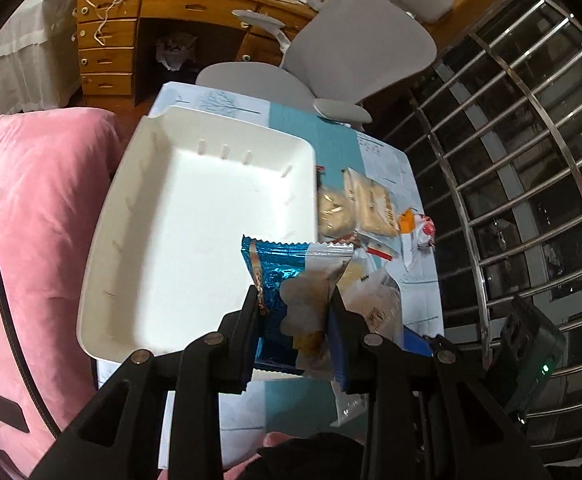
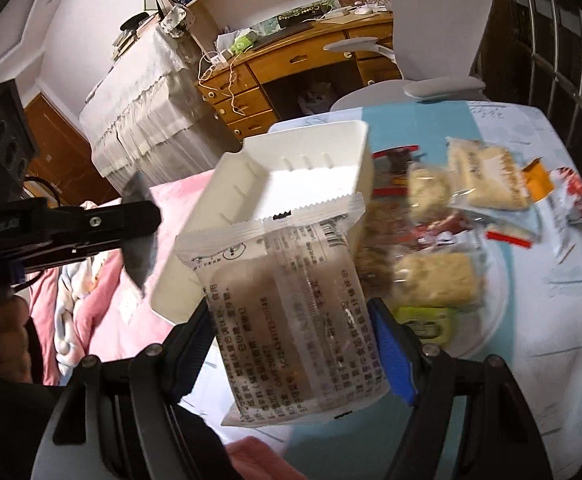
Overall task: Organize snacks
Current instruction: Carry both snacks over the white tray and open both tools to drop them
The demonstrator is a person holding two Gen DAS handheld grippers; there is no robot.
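Observation:
My left gripper (image 1: 294, 300) is shut on a blue foil snack packet (image 1: 291, 280), held above the near right corner of the empty white tray (image 1: 139, 240). My right gripper (image 2: 291, 320) is shut on a wide clear snack packet (image 2: 291, 292) with printed text, lifted in front of the white tray (image 2: 227, 184). A pile of wrapped snacks (image 1: 365, 208) lies on the table to the tray's right. The same snack pile (image 2: 435, 276) appears beside the clear packet. The left gripper (image 2: 141, 216) also shows from the side, at left in the right wrist view.
The table (image 1: 423, 280) has a pale blue patterned cloth. A pink quilt (image 1: 31, 208) lies left of it. A grey office chair (image 1: 355, 52) and a wooden desk (image 1: 107, 40) stand beyond. Metal window bars (image 1: 511, 160) run along the right.

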